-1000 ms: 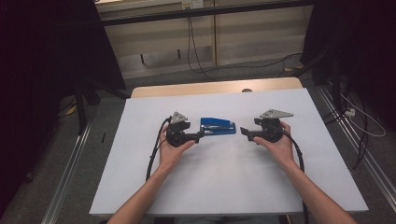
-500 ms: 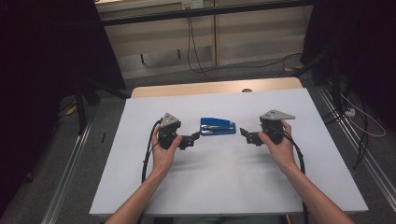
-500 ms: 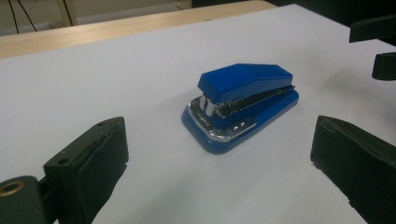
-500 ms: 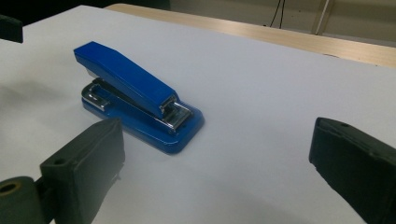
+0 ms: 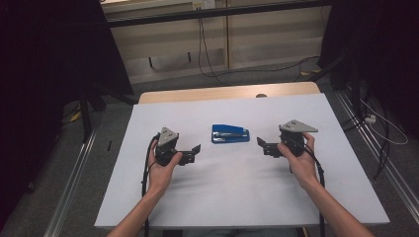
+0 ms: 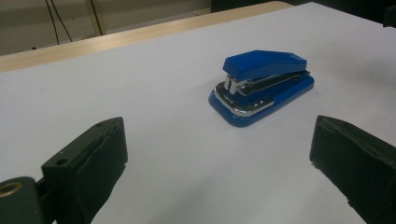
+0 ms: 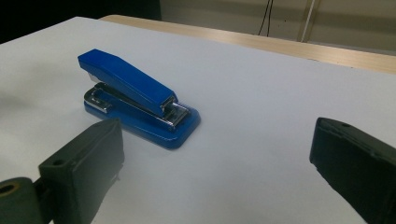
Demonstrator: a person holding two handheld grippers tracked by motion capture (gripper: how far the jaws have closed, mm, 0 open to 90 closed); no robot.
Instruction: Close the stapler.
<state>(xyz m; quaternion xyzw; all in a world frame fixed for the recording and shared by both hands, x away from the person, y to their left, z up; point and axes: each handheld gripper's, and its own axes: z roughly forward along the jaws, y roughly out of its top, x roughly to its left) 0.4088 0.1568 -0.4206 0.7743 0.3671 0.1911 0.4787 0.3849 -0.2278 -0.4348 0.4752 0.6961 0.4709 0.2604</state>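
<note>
A blue stapler (image 5: 230, 133) lies flat on the white tabletop (image 5: 237, 192), midway between my two hands. My left gripper (image 5: 194, 152) is held to the stapler's left, clear of it, pointing right. Its jaws have just been opening and now stand wide with nothing between them. In the left gripper view the stapler (image 6: 261, 86) lies ahead beyond my left gripper (image 6: 219, 154). My right gripper (image 5: 261, 146) sits to the stapler's right and points left; its jaws have likewise just opened and hold nothing. In the right gripper view the stapler (image 7: 137, 98) lies ahead-left of my right gripper (image 7: 215, 154).
A bare wooden strip (image 5: 227, 93) runs along the table's far edge. Metal rails (image 5: 74, 177) flank the table on the floor, and cables (image 5: 385, 133) trail at the right. Dark curtains stand at both sides.
My left gripper has drawn back to the left, away from the stapler, and its jaws have spread. The right gripper has stayed roughly in place with jaws wider. The stapler has not moved.
</note>
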